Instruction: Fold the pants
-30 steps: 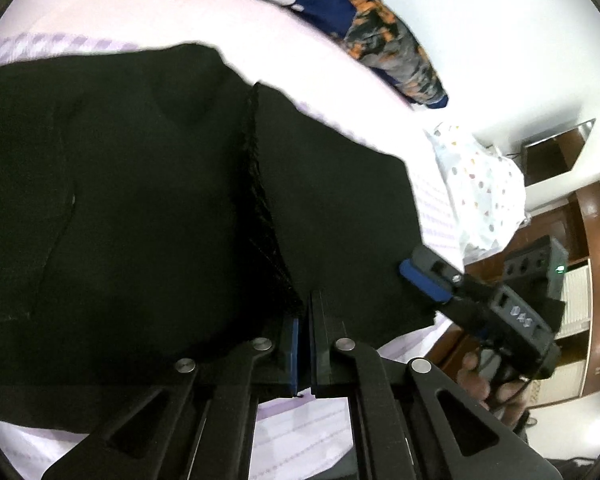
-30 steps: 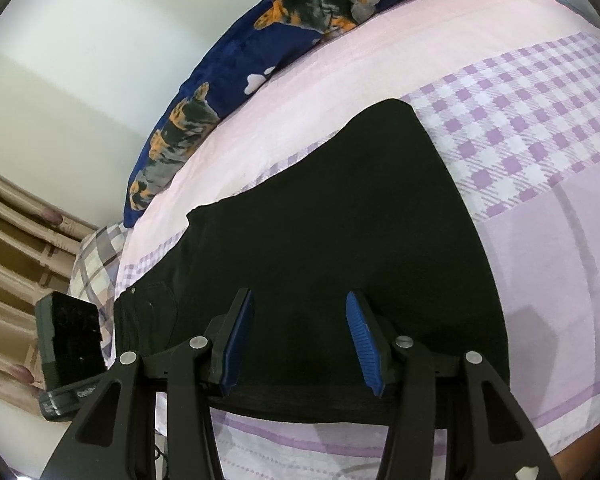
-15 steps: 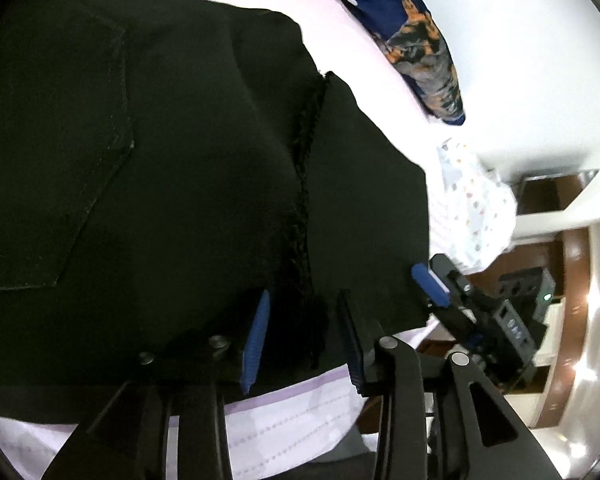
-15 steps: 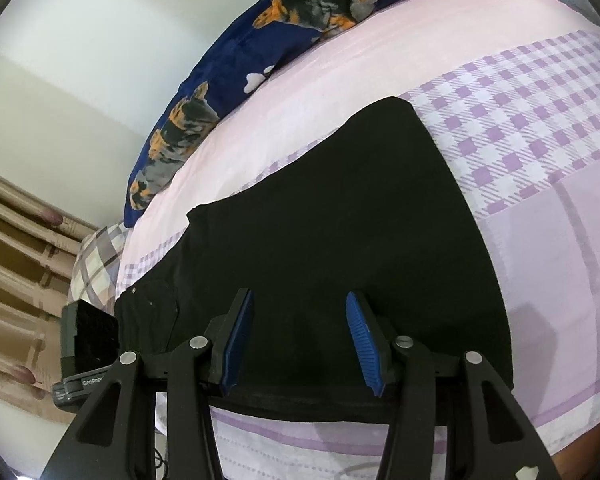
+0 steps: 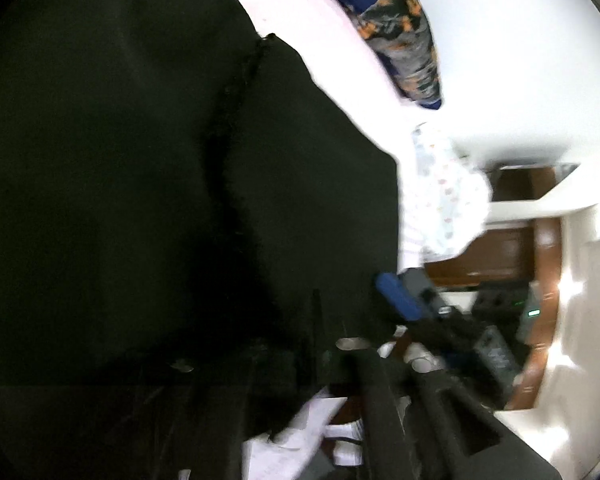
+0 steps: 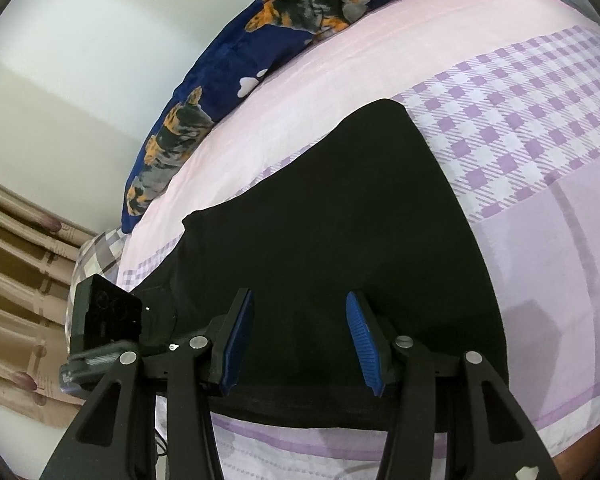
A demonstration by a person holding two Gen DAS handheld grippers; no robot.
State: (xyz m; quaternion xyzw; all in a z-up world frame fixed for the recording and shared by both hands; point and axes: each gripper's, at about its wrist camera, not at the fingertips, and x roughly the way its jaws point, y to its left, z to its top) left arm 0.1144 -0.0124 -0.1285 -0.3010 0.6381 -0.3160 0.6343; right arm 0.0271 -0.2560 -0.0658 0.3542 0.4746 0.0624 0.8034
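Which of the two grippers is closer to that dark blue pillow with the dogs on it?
Hard to call. Left gripper and right gripper both sit at the black pants' near edge, with the pillow across the bed.

black pants (image 6: 320, 248), lilac checked sheet (image 6: 540, 128), navy dog-print blanket (image 6: 260, 52)

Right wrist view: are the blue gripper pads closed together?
No, the right gripper stands open, its two blue pads well apart over the black pants.
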